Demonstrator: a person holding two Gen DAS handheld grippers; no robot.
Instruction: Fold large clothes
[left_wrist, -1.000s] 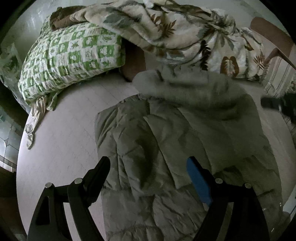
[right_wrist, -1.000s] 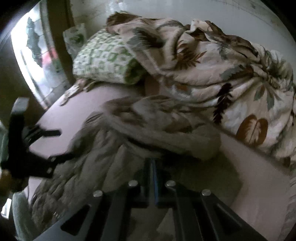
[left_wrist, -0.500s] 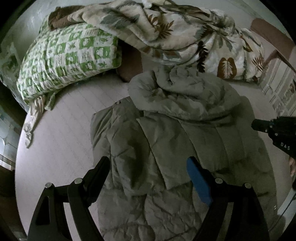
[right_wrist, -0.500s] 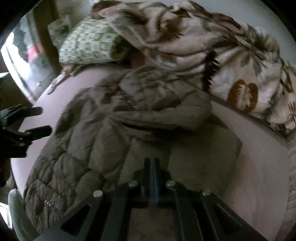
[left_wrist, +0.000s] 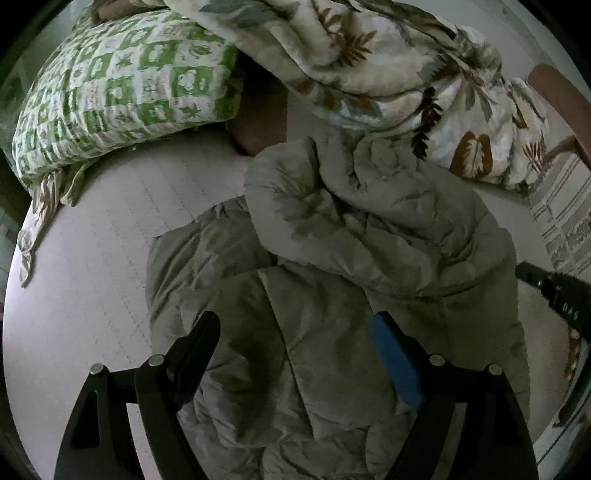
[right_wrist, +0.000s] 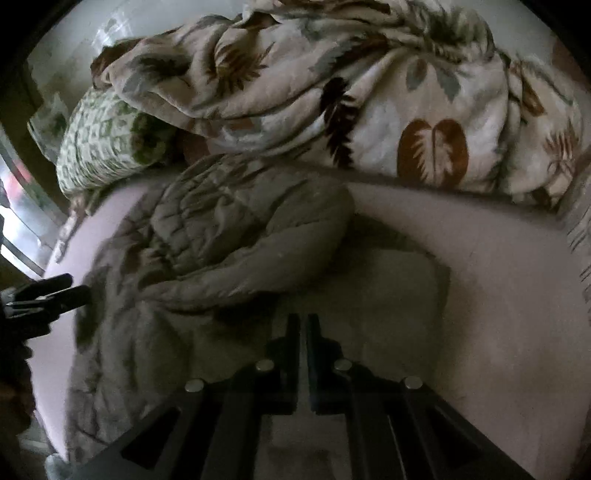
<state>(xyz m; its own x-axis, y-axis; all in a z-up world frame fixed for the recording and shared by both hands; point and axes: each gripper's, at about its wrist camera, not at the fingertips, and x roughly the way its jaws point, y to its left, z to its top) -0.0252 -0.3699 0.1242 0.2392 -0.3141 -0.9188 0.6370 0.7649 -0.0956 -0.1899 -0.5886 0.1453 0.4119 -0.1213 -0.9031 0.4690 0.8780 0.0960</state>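
Observation:
A grey-green quilted puffer jacket (left_wrist: 332, 280) lies on the pale bed sheet (left_wrist: 92, 266), its upper part bunched and folded back over the body. My left gripper (left_wrist: 295, 332) is open and empty, hovering over the jacket's near part. In the right wrist view the jacket (right_wrist: 221, 240) lies ahead and to the left. My right gripper (right_wrist: 303, 325) is shut with its tips close over the jacket's edge; I cannot tell whether fabric is pinched. The right gripper also shows at the right edge of the left wrist view (left_wrist: 550, 291). The left gripper also shows at the left of the right wrist view (right_wrist: 55, 291).
A green-and-white checked pillow (left_wrist: 118, 85) lies at the back left. A cream leaf-print blanket (left_wrist: 388, 70) is heaped along the back, also in the right wrist view (right_wrist: 369, 92). A wooden chair (left_wrist: 557, 96) stands at the far right. A window (right_wrist: 14, 192) is to the left.
The jacket's upper part has come down and settled into a bunched fold on the body. My right gripper has drawn back low to the right. My left gripper has moved slightly closer, still open.

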